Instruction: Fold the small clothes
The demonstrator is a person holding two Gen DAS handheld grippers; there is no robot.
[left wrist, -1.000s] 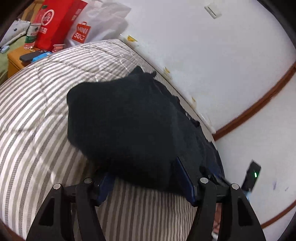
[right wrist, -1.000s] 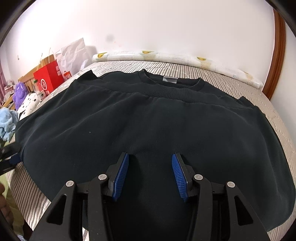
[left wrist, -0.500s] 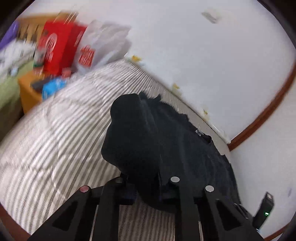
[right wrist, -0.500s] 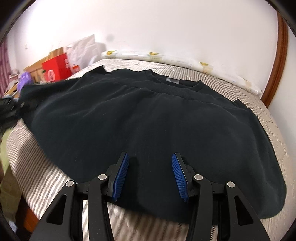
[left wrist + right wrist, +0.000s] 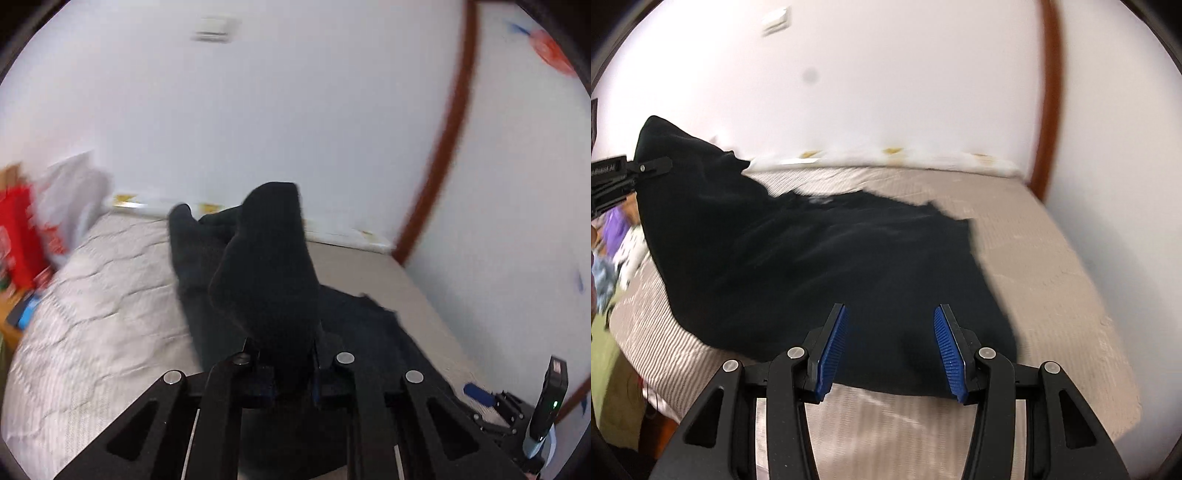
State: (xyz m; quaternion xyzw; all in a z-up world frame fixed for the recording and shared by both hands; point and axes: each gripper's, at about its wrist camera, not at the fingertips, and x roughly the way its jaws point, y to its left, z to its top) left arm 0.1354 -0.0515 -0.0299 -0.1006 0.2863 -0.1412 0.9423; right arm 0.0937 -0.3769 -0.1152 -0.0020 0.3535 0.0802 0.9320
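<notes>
A black sweater (image 5: 831, 258) lies spread across the striped bed (image 5: 1034, 277). Its left side is raised off the mattress. My left gripper (image 5: 282, 354) has a bunched fold of the sweater (image 5: 266, 266) between its jaws, which are still closing on it, and the cloth stands up ahead of them. That gripper also shows at the left edge of the right wrist view, holding the raised corner (image 5: 646, 166). My right gripper (image 5: 890, 332) is open over the sweater's near hem, with its blue pads (image 5: 833, 347) apart and nothing pinched.
Red (image 5: 14, 236) and white (image 5: 70, 206) bags stand at the bed's far left by a wooden nightstand (image 5: 11, 325). A white wall and a brown door frame (image 5: 443, 147) bound the bed at the back and right. Toys (image 5: 613, 229) lie left of the bed.
The left gripper closed on the sweater's edge and lifted it up and across, rolling as it went. The right gripper shifted right along the hem and stayed open.
</notes>
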